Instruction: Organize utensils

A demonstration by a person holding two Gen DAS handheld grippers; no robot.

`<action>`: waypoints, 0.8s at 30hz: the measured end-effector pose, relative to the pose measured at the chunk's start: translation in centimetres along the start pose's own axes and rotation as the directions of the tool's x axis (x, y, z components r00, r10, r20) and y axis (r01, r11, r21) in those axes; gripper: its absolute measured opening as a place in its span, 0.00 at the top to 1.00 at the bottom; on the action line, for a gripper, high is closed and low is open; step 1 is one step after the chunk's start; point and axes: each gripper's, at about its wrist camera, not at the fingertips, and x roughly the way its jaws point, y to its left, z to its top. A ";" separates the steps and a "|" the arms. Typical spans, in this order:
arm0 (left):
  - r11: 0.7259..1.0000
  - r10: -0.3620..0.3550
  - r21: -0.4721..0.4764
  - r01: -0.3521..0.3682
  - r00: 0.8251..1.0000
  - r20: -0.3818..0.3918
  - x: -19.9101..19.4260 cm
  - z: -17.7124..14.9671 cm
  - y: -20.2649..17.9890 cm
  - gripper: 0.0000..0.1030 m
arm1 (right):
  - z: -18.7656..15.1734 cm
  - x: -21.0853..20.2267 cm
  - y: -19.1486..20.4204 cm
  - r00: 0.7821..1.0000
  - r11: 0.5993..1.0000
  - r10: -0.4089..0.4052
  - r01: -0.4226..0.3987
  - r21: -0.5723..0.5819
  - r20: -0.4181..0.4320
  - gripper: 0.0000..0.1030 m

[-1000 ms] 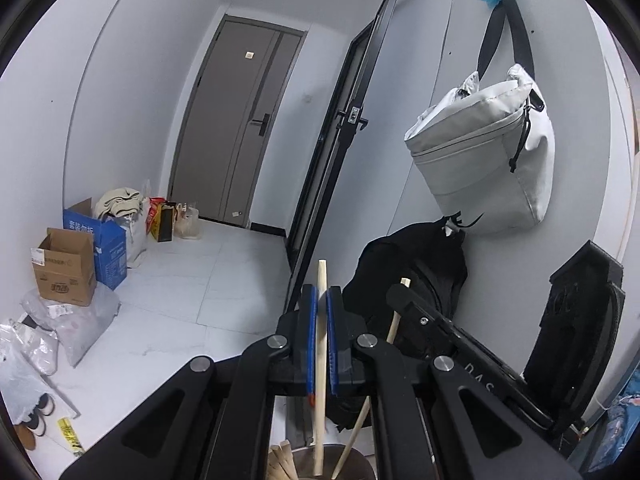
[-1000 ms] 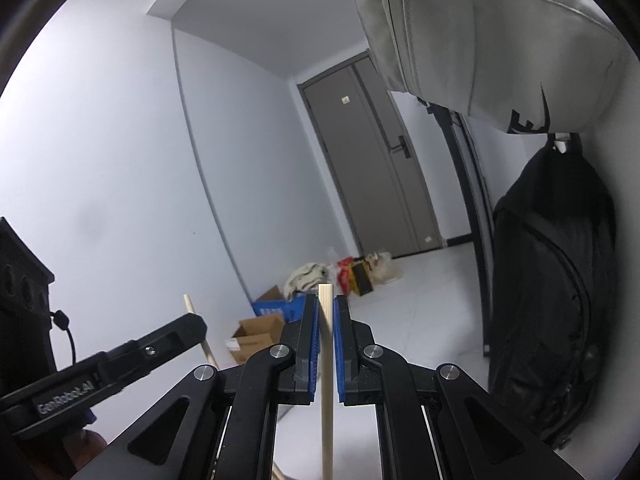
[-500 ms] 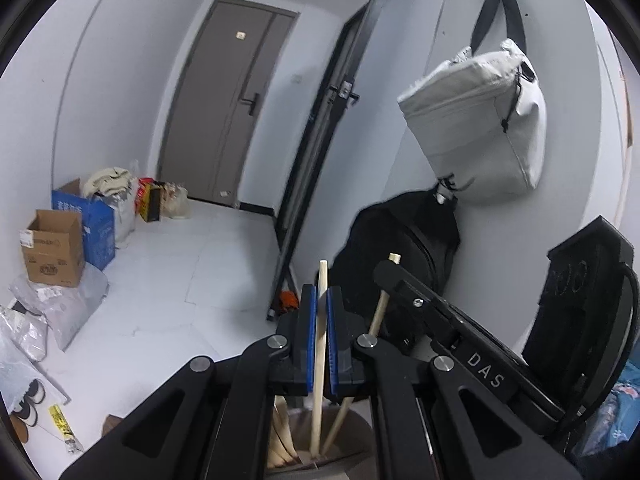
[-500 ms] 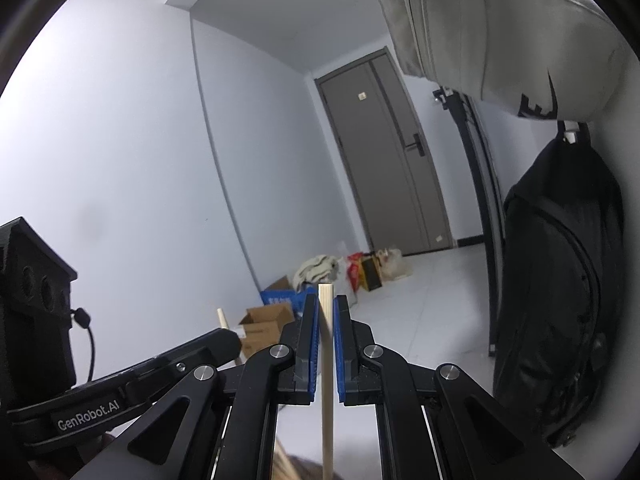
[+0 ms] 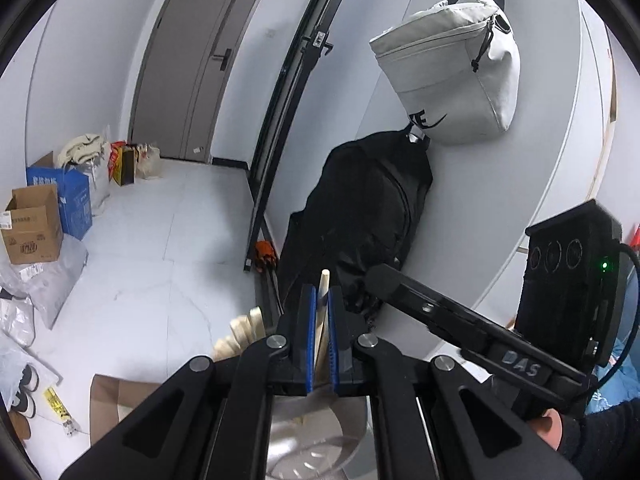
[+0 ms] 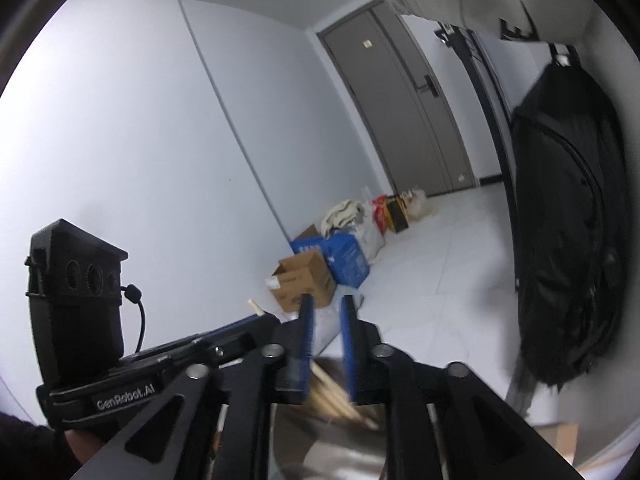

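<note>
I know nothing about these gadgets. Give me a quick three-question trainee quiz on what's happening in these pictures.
1. True or false: the left gripper is shut on a wooden chopstick.
2. The right gripper has: A) a chopstick clamped upright between its blue pads, B) jaws opening with nothing pinched between them, C) a fork.
3. Fill in: below both grippers sits a shiny ____ holder with wooden sticks leaning in it.

Key: 1 true; 2 B; 3 metal.
</note>
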 end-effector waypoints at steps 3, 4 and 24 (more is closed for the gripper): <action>1.000 0.008 -0.021 -0.009 0.999 -0.049 -0.3 0.1 0.1 0.91 | -0.4 -1.7 -0.3 1.000 0.999 -0.014 0.013 0.037 0.006 0.57; 0.999 0.032 -0.021 -0.034 0.998 -0.059 -0.5 0.1 0.0 0.80 | -0.3 -1.9 -0.5 1.000 0.999 -0.020 0.020 0.042 0.004 0.54; 0.935 0.355 -0.009 -0.355 0.933 0.051 -6.2 -3.5 -2.6 0.24 | -4.9 -9.5 4.2 0.997 0.995 -0.061 0.064 -0.075 0.036 0.16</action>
